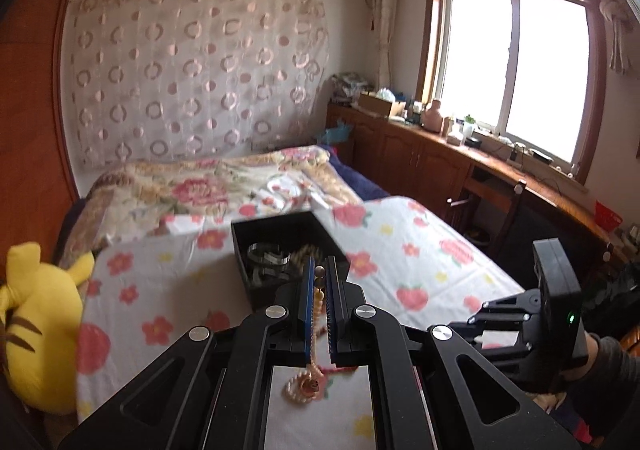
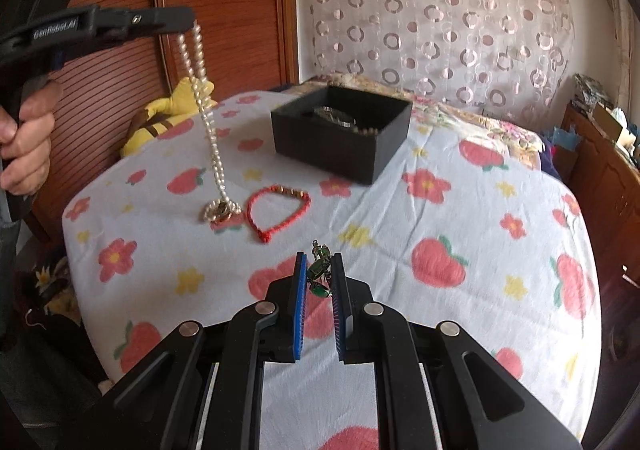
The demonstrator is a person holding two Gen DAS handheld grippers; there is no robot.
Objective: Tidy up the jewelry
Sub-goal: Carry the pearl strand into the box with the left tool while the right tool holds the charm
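Nearest the right wrist camera, the right gripper (image 2: 319, 268) has its fingers drawn close on a small green jewel piece (image 2: 319, 270), held above the flowered cloth (image 2: 400, 218). Just beyond, a red cord bracelet (image 2: 278, 210) lies flat on the cloth. Left of it, the pendant end of a pearl necklace (image 2: 208, 122) rests on the cloth, while the strand rises up and to the left, doubled, into the left gripper (image 2: 188, 20), whose fingers are closed on it. From the left wrist camera the same strand (image 1: 318, 302) runs between the nearly closed fingers of that gripper (image 1: 319, 272). Farther back sits a black box (image 2: 340, 146), open at the top, with metal pieces inside. At the far left, a yellow plush toy (image 2: 160, 122) leans beside the bed.
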